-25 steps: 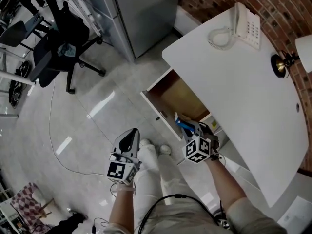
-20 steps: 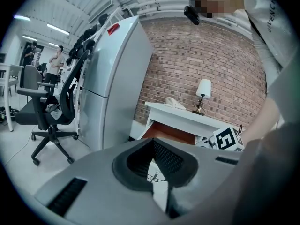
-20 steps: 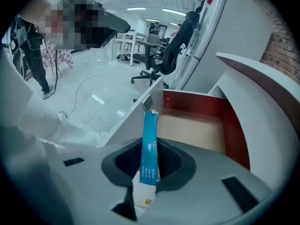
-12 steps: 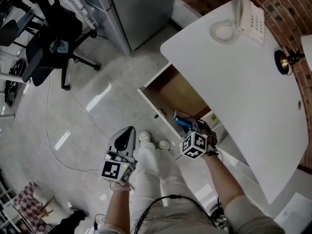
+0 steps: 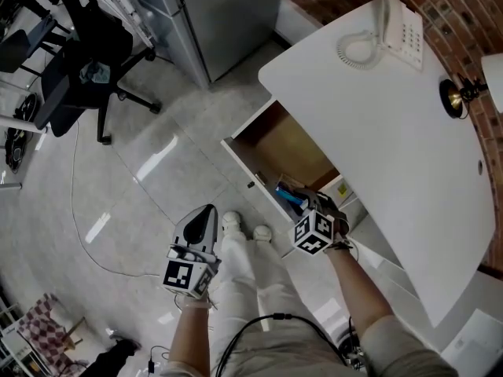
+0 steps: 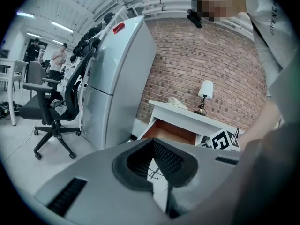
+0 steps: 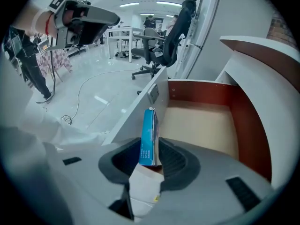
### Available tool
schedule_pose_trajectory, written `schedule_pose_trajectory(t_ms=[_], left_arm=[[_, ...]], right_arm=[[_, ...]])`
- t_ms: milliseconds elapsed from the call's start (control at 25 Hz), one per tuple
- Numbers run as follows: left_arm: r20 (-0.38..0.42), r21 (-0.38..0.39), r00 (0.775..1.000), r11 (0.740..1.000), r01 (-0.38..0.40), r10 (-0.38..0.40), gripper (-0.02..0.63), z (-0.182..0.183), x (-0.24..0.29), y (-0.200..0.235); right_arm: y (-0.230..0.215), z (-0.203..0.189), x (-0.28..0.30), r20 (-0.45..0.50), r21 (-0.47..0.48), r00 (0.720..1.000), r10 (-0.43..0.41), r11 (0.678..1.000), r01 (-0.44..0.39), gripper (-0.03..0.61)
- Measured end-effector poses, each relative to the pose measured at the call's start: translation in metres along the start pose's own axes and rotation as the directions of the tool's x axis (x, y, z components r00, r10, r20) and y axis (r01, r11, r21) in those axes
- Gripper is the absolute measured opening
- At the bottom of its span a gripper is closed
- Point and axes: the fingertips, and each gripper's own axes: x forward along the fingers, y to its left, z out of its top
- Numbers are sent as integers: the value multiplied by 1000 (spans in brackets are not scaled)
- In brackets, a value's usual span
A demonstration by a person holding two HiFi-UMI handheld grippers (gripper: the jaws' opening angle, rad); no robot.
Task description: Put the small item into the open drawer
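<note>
The small item is a thin blue and white box. It stands on edge between the jaws of my right gripper, over the near end of the open wooden drawer. The jaws are opening, and a gap shows on the box's left side. In the head view the box pokes out ahead of the right gripper, just inside the drawer. My left gripper hangs over the floor left of the drawer front. In its own view the left gripper is shut with nothing in it.
The white desk overhangs the drawer and carries a telephone and a small lamp. A grey cabinet and a black office chair stand beyond. A cable lies on the tiled floor.
The blue box now reaches a little further out of the right gripper over the drawer. The left gripper has stayed in place.
</note>
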Motion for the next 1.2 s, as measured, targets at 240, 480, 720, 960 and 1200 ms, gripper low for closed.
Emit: schedule_pose_trajectory(t_ms=[240, 480, 720, 960, 1200], left_arm=[[10, -9, 1000, 1000, -15, 15, 5, 0, -9, -2], [11, -7, 1000, 1000, -30, 30, 5, -2, -15, -2], [16, -8, 999, 999, -35, 35, 5, 1, -18, -4], [22, -4, 999, 999, -36, 36, 5, 6, -20, -5], [31, -1, 999, 999, -32, 32, 5, 17, -21, -4]], right_arm=[[12, -4, -13, 27, 25, 1000, 17, 1000, -17, 126], [17, -3, -22, 59, 56, 998, 13, 998, -17, 120], [19, 6, -32, 96, 80, 995, 12, 997, -19, 107], [13, 19, -46, 152, 125, 988, -24, 992, 5, 40], [4, 40, -72, 228, 194, 972, -61, 981, 16, 6]])
